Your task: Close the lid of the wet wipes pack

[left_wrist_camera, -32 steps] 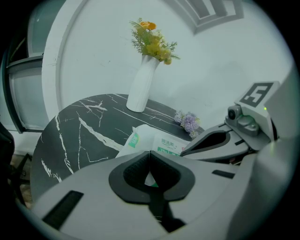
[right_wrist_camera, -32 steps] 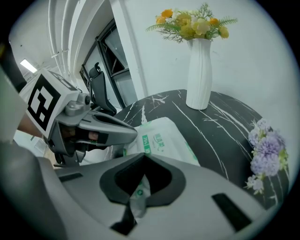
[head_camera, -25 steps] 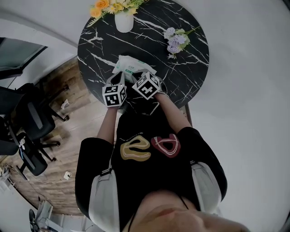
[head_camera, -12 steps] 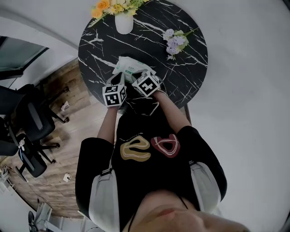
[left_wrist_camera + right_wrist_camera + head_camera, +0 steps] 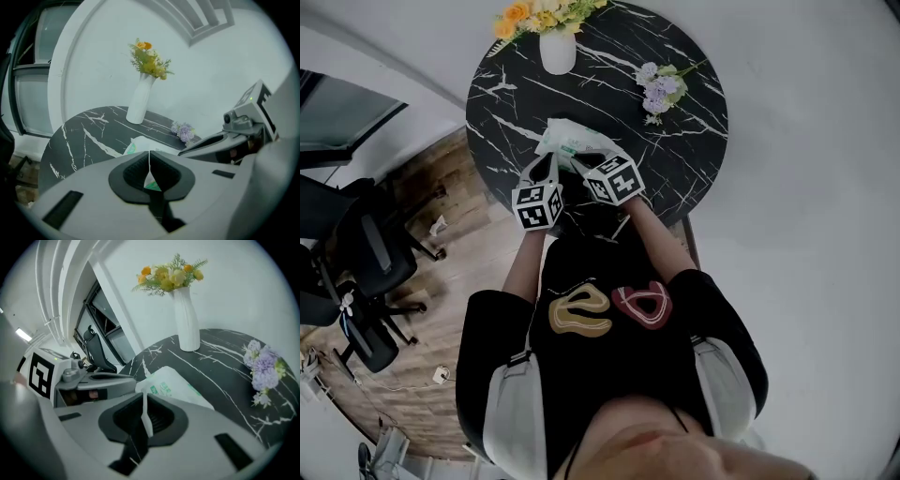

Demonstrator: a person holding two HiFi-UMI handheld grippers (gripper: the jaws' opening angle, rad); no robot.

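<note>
One wipes pack [image 5: 570, 142], white — green print

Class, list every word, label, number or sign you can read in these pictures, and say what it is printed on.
On the wet wipes pack: green print, too blurred to read.
On the marker cubes: black-and-white square patterns, no letters.
On the shirt: two looped shapes, no clear word.
No readable text anywhere.

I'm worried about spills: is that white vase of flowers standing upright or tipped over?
Upright. The white vase stands on its base on the black marble table, its flowers pointing up.
</note>
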